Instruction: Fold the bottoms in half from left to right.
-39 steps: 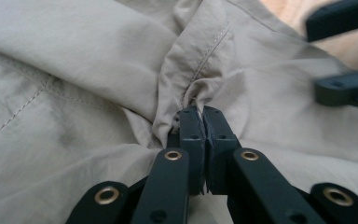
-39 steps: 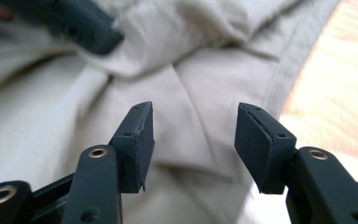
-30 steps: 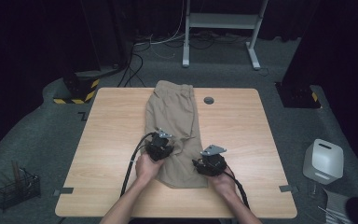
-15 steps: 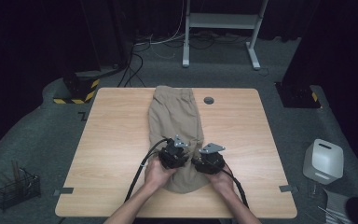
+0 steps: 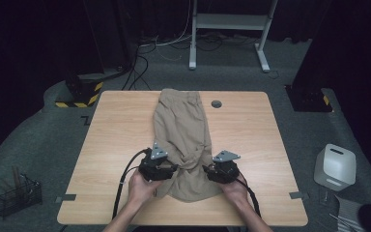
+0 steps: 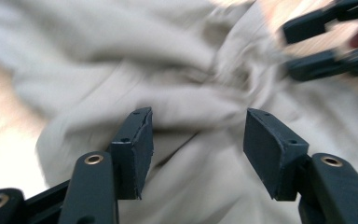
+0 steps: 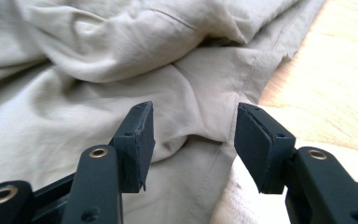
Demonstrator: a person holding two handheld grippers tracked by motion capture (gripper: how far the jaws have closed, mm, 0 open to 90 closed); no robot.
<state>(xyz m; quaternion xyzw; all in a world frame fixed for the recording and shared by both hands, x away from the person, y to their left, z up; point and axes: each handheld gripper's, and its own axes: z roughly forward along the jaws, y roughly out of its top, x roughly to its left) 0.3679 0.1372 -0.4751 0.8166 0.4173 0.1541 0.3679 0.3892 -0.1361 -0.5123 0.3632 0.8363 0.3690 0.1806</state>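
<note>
A tan garment (image 5: 183,125) lies lengthwise down the middle of the wooden table (image 5: 121,125), its near end bunched into folds. My left gripper (image 5: 170,167) sits at the cloth's near left edge, and my right gripper (image 5: 212,170) at its near right edge. In the left gripper view the left gripper (image 6: 198,116) stands open over wrinkled cloth (image 6: 121,46), with the other gripper (image 6: 326,42) blurred at upper right. The right gripper (image 7: 193,109) is open above a hem seam of the cloth (image 7: 98,70), beside bare table (image 7: 335,84).
A dark round grommet (image 5: 216,103) sits in the tabletop near the far edge. On the floor are a white container (image 5: 335,166) at right, a wire basket (image 5: 17,195) at left, a yellow-and-black striped base (image 5: 79,92), and a white desk frame (image 5: 232,24) behind.
My left gripper swung right across the cloth, then came back left and nearer. The garment's near end is more bunched. The right gripper barely shifted.
</note>
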